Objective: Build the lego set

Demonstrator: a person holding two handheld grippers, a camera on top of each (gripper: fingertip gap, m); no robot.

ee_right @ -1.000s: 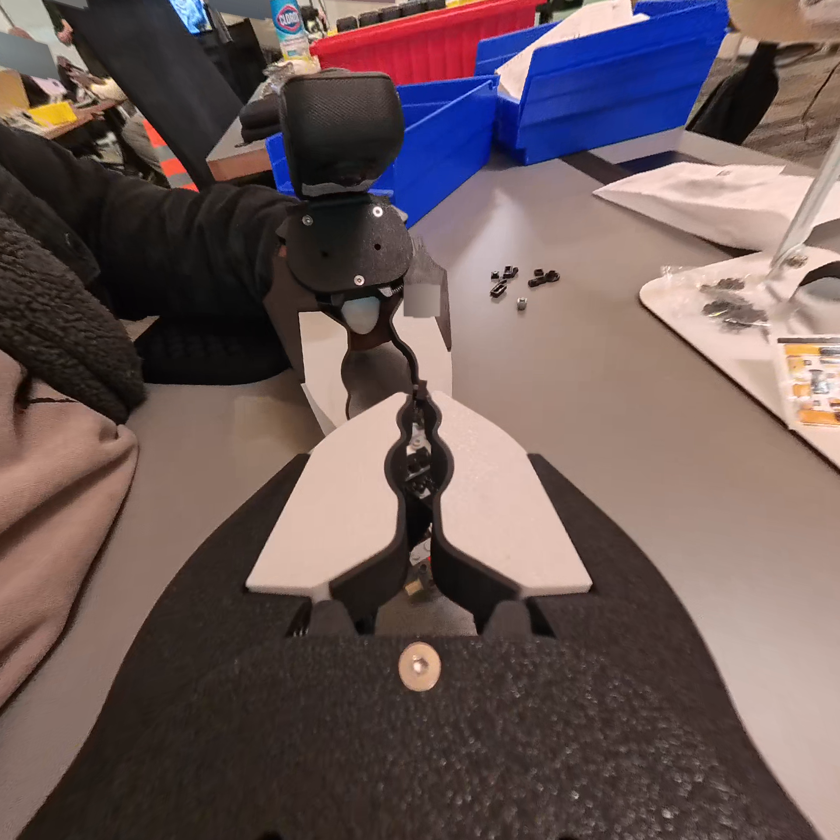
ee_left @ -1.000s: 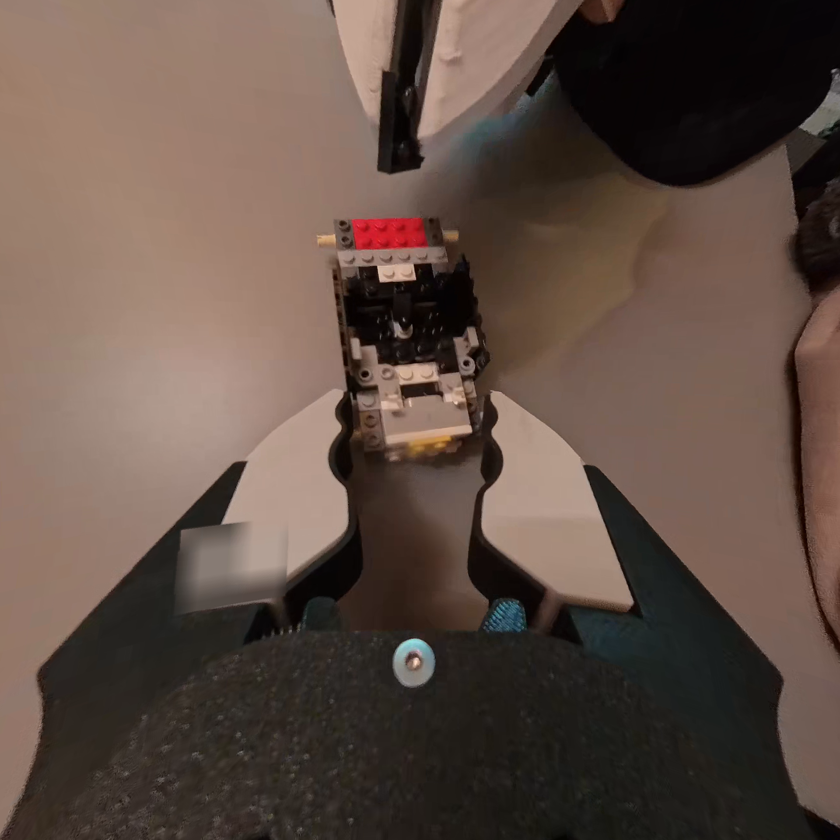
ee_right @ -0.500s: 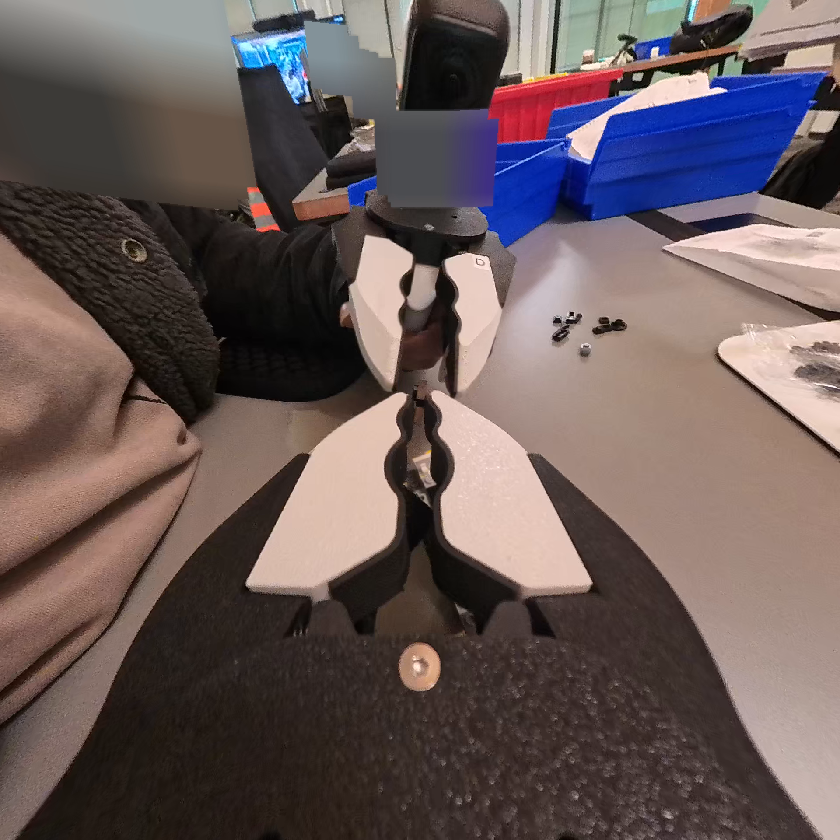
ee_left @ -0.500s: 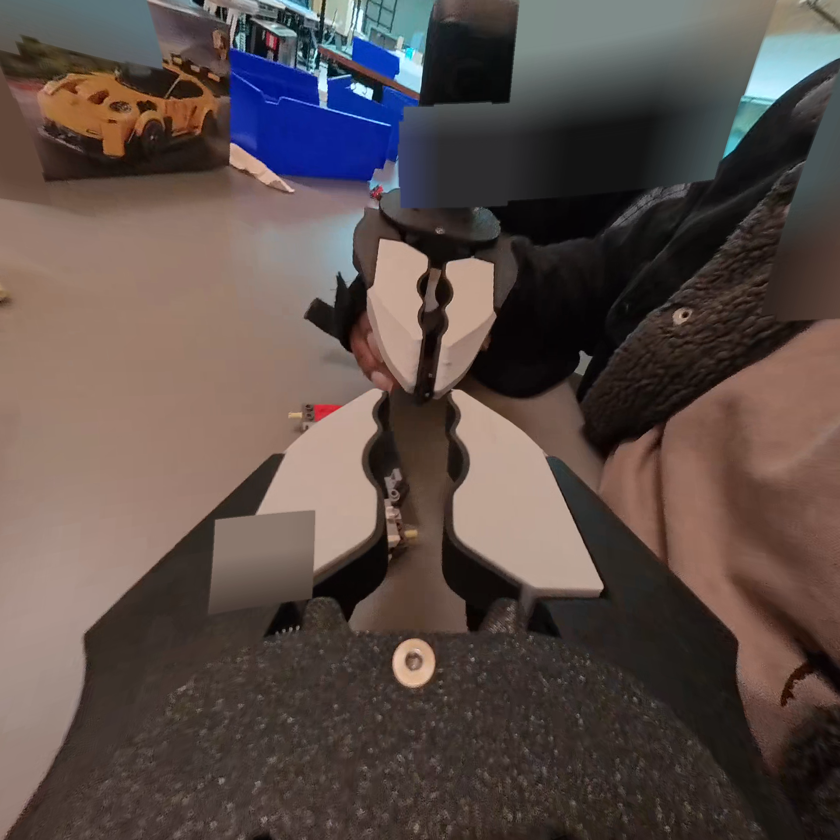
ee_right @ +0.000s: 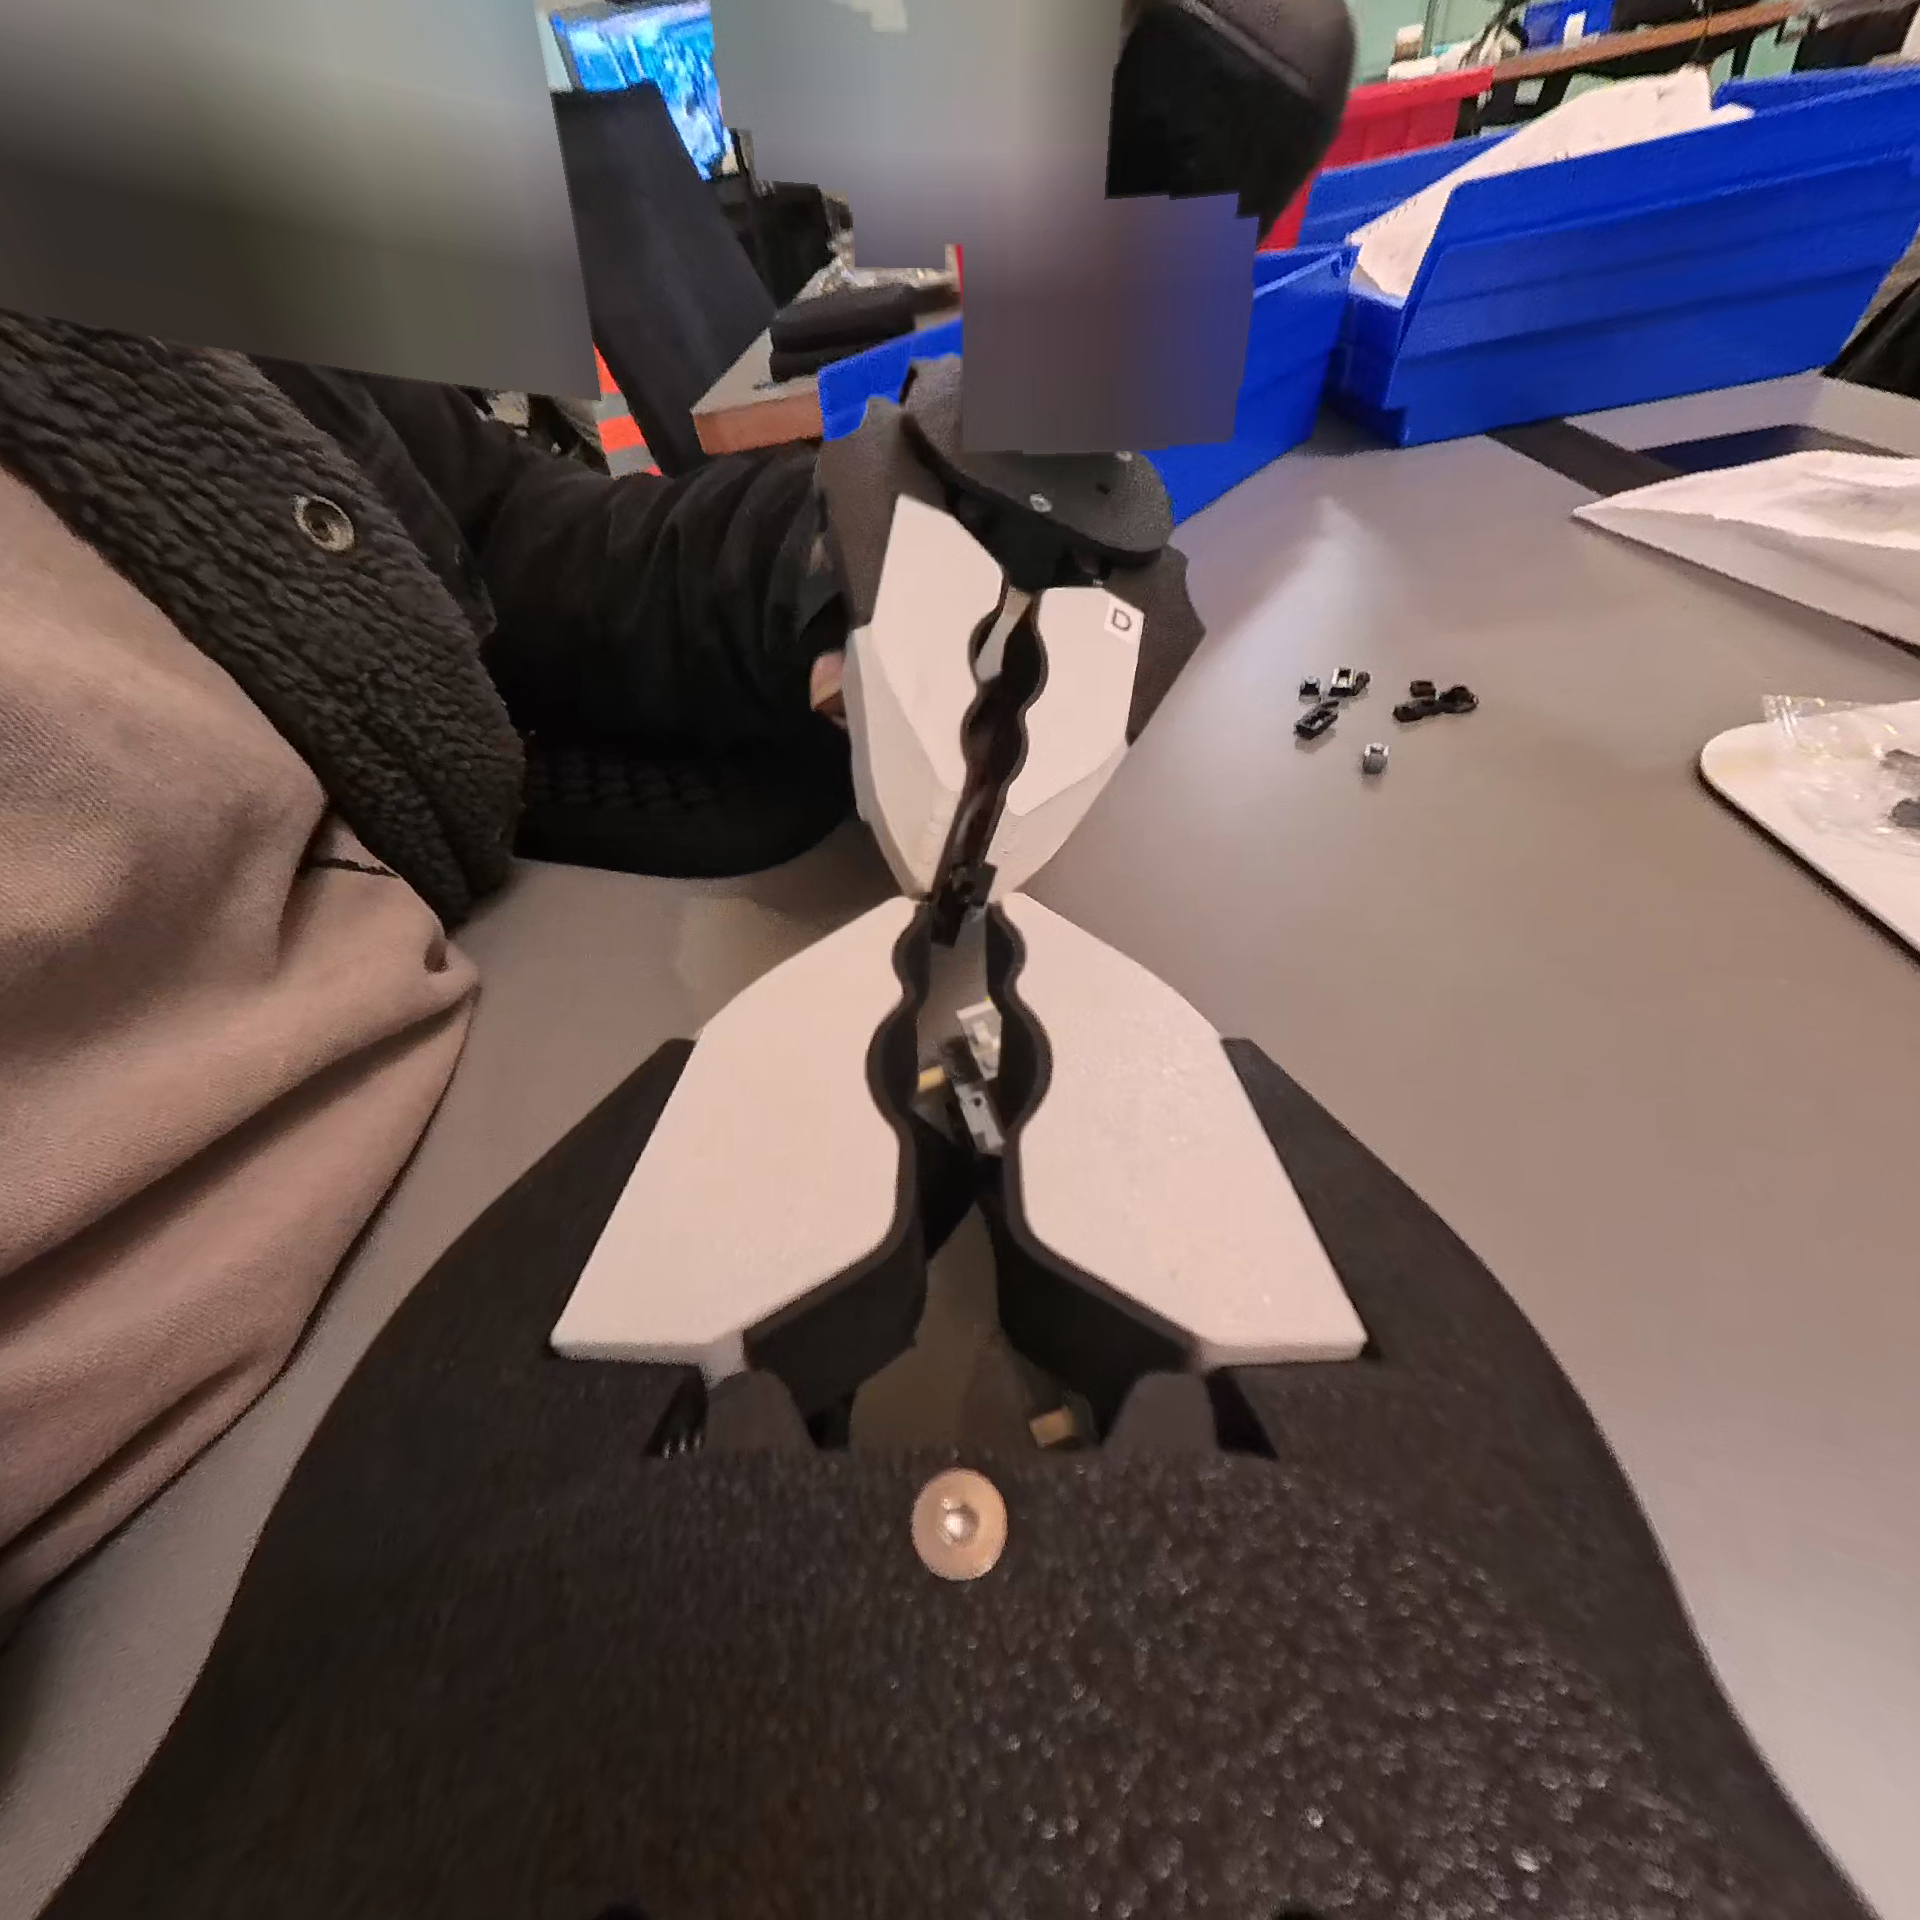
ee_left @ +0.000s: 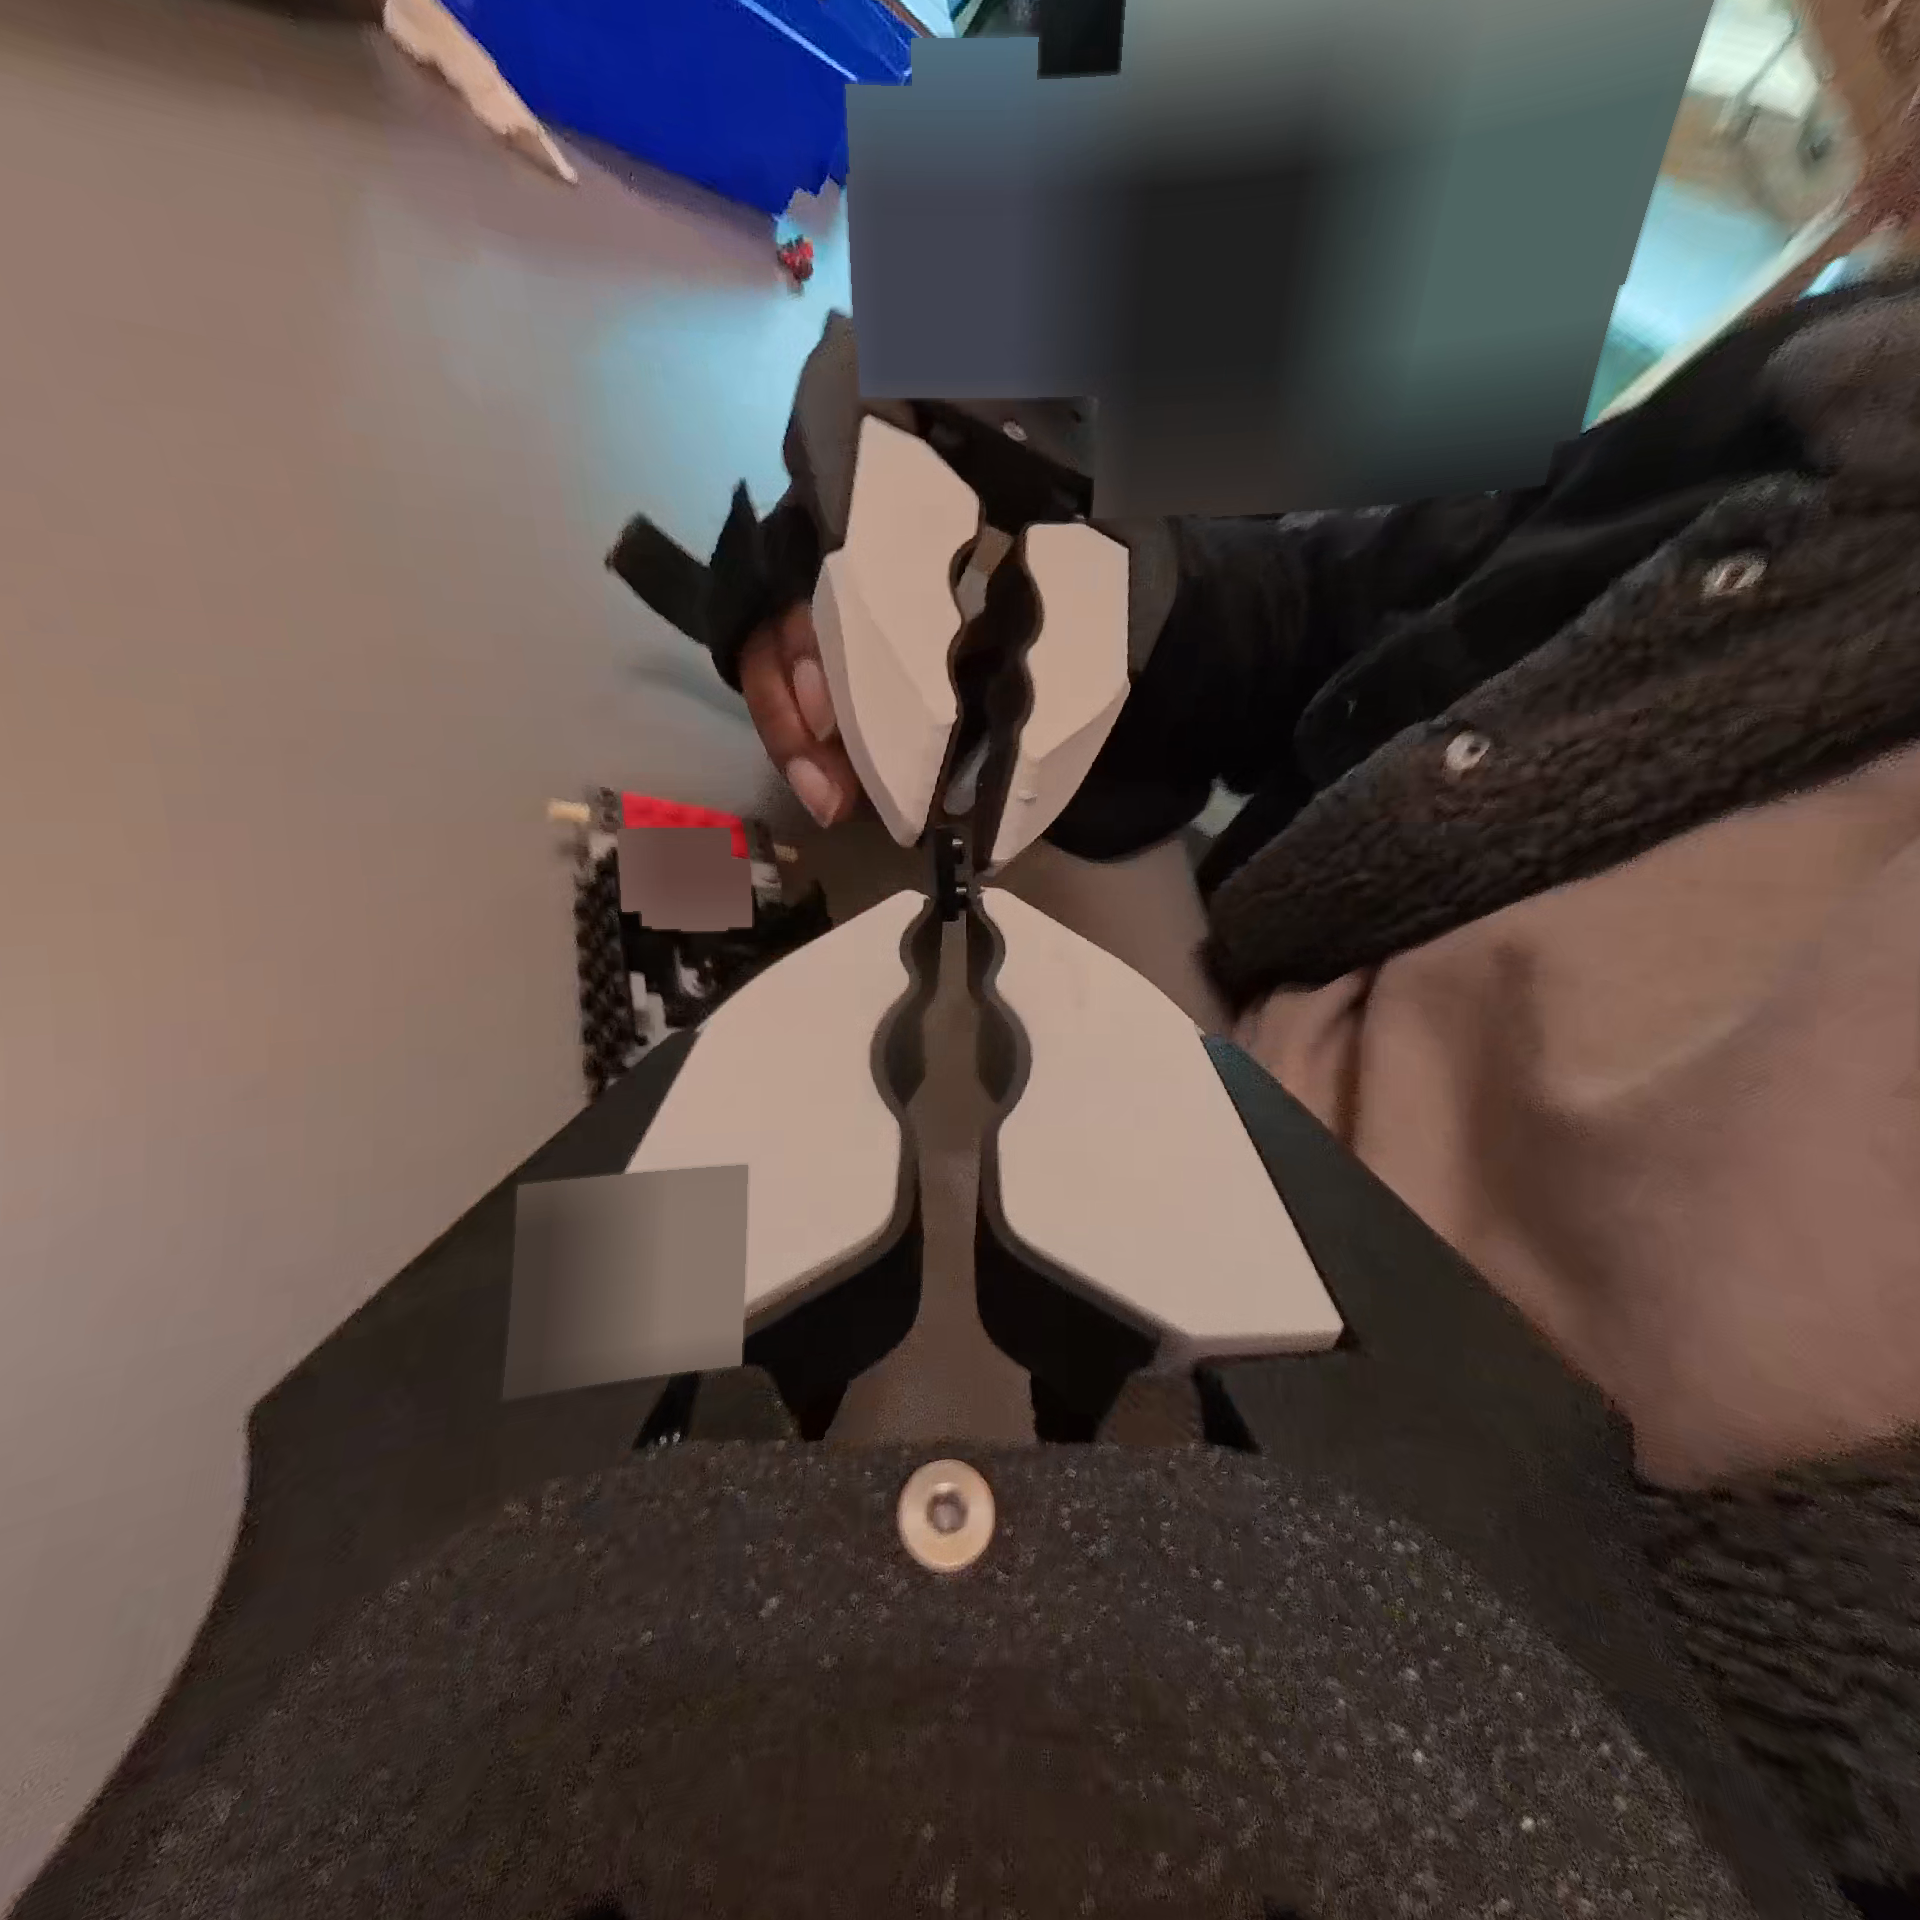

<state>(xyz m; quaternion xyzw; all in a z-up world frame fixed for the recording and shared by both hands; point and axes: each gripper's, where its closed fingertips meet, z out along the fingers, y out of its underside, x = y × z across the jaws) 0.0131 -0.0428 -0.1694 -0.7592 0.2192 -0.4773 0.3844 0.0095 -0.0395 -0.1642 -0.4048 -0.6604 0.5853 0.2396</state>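
A small black Lego piece point(ee_left: 954, 871) sits between the tips of both grippers, which meet nose to nose above the grey table point(ee_left: 260, 727). My left gripper point(ee_left: 948, 909) is shut on its near end. My right gripper point(ee_left: 961, 831) faces it and is shut on the far end. The right wrist view shows the same piece point(ee_right: 961, 902), with my right gripper point(ee_right: 956, 923) below and my left gripper point(ee_right: 964, 875) above. The partly built black, grey and red Lego model point(ee_left: 613, 966) lies on the table to the left, half hidden by my left finger. It shows through the right jaws' gap point(ee_right: 977, 1065).
Blue bins point(ee_right: 1621, 260) stand at the back of the table. Several loose small black pieces point(ee_right: 1382, 707) lie to the right, near a white tray point(ee_right: 1766, 769) and a white paper bag point(ee_right: 1766, 520). A person's torso and dark sleeve point(ee_right: 644, 582) fill the left side. Less than 4 cm separates the two grippers' tips.
My left gripper has left the Lego model, lifted and turned toward the right gripper, and closed from open onto the black piece. The right gripper has stayed shut on it.
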